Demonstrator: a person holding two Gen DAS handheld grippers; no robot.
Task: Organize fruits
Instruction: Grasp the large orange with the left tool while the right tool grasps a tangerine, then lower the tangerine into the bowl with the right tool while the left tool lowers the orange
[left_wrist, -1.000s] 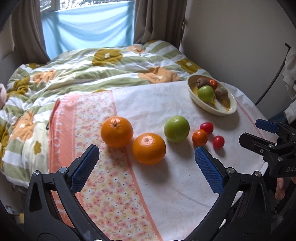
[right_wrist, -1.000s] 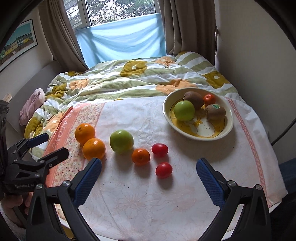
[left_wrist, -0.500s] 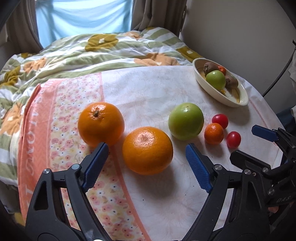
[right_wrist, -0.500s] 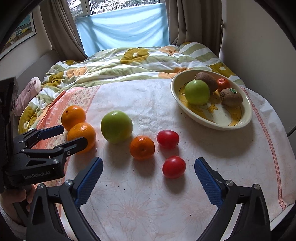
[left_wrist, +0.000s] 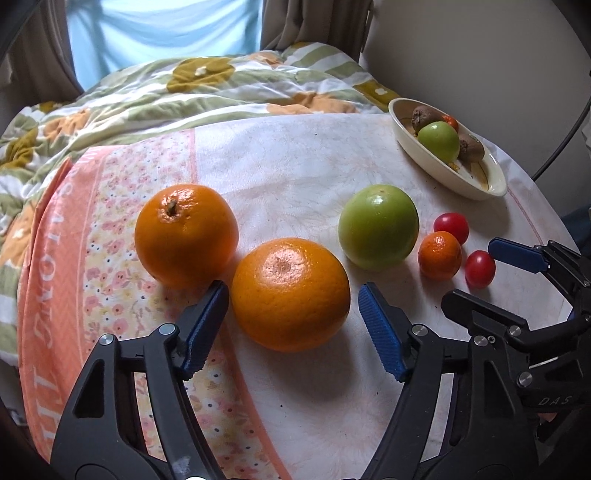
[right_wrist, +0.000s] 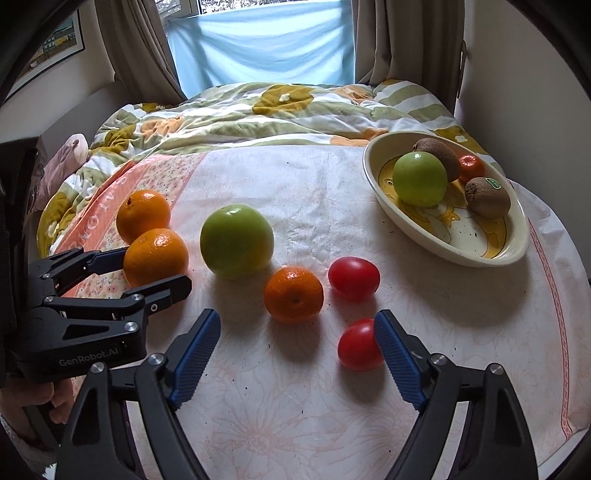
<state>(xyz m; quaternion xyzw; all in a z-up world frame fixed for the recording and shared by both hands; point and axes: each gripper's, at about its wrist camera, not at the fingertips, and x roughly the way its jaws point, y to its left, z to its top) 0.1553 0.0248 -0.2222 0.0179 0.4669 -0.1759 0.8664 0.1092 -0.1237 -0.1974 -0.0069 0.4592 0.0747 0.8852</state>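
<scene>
On the cloth-covered table, my left gripper (left_wrist: 292, 288) straddles the nearer orange (left_wrist: 290, 293). Its jaws are closing, with thin gaps still showing at both blue pads. A second orange (left_wrist: 186, 234) touches it on the left, and a green apple (left_wrist: 378, 226) lies to the right. My right gripper (right_wrist: 297, 317) is open and closing. A red tomato (right_wrist: 356, 345) lies between its jaws against the right finger, and a small mandarin (right_wrist: 293, 295) sits just beyond the tips. Another tomato (right_wrist: 354, 277) lies farther back.
An oval cream bowl (right_wrist: 443, 253) at the back right holds a green apple, two kiwis and a small mandarin. A floral quilt (right_wrist: 280, 110) lies behind the table, with the window and curtains beyond. The table's edge curves close on the right. A hand (right_wrist: 37, 398) holds the left gripper.
Both grippers have come down closer to the fruit and their jaws have narrowed. The left jaws went from wide apart to either side of the near orange. The right finger now reaches the near tomato.
</scene>
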